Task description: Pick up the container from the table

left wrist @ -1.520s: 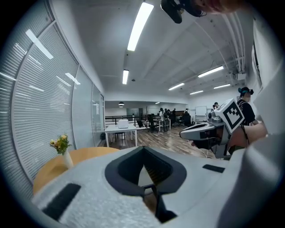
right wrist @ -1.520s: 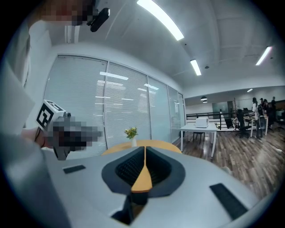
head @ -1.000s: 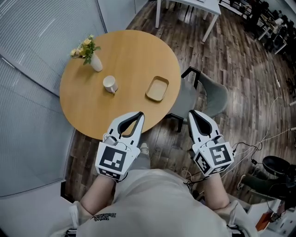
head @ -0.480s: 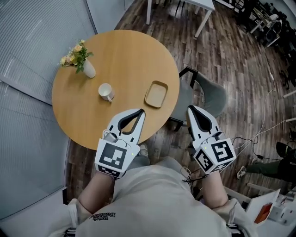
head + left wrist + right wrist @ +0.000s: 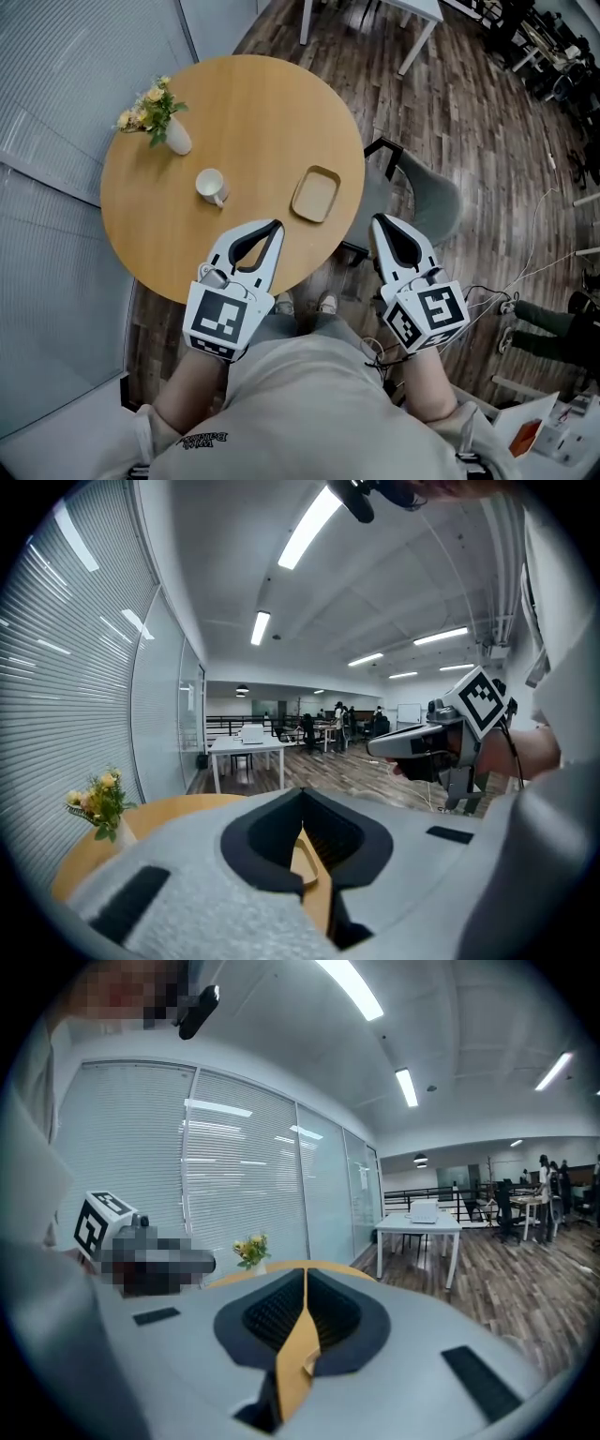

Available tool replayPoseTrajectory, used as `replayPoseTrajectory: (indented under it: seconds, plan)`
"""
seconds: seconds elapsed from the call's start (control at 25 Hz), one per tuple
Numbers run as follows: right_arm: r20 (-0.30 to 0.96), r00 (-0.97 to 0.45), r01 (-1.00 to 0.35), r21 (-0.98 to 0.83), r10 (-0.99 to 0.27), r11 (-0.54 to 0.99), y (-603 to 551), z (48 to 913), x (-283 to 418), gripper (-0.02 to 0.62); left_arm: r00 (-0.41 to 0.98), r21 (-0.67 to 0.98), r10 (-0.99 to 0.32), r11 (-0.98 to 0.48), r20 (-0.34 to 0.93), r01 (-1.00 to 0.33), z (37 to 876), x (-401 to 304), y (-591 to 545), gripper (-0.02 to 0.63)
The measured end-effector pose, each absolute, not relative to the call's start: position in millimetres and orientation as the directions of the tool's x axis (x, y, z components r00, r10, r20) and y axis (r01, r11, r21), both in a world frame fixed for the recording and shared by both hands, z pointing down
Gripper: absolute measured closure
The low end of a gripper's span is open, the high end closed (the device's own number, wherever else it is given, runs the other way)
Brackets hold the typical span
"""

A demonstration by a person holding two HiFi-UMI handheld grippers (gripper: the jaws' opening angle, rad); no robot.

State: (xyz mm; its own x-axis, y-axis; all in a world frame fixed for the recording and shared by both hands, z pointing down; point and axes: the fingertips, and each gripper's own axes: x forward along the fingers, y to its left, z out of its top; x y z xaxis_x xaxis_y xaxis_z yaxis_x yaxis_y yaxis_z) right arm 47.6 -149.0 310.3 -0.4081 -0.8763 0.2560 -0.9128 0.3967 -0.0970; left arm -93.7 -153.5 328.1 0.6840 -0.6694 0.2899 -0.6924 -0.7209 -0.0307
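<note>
The container is a shallow tan rectangular tray. It lies on the round wooden table near its right edge. My left gripper hovers over the table's near edge, just short of the tray, its jaws meeting at the tips with nothing in them. In the left gripper view the tray shows through the slit behind the shut left gripper. My right gripper hangs beside the table over the floor, shut and empty. The right gripper points toward the table's rim.
A white cup stands left of the tray, with a vase of flowers farther back left. A grey chair is tucked at the table's right side. Window blinds run along the left. A white desk stands behind.
Both grippers have drifted a little left and nearer in the picture with the person. The table now sits slightly more to the left. Both jaws stay shut and empty.
</note>
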Motion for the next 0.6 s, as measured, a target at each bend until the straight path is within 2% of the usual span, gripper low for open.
replayPoseTrajectory:
  seconds: [0.24,0.56,0.6]
  plan:
    - [0.255,-0.448,-0.894,-0.129,-0.857,0.429,-165,317,56,0.561,0.649,-0.055,-0.704,-0.689,0.29,-0.723,322,-89,-166,0.584]
    - [0.244,-0.425,-0.904,-0.169,-0.872,0.393,-183,320,75,0.557,0.635,-0.046,-0.708,-0.678,0.308,-0.734,329,-77,-176,0.584]
    - [0.248,-0.421,-0.905,-0.172,-0.872,0.388,-186,322,77,0.54,0.637,-0.043,-0.705,-0.68,0.311,-0.732,331,-74,-177,0.584]
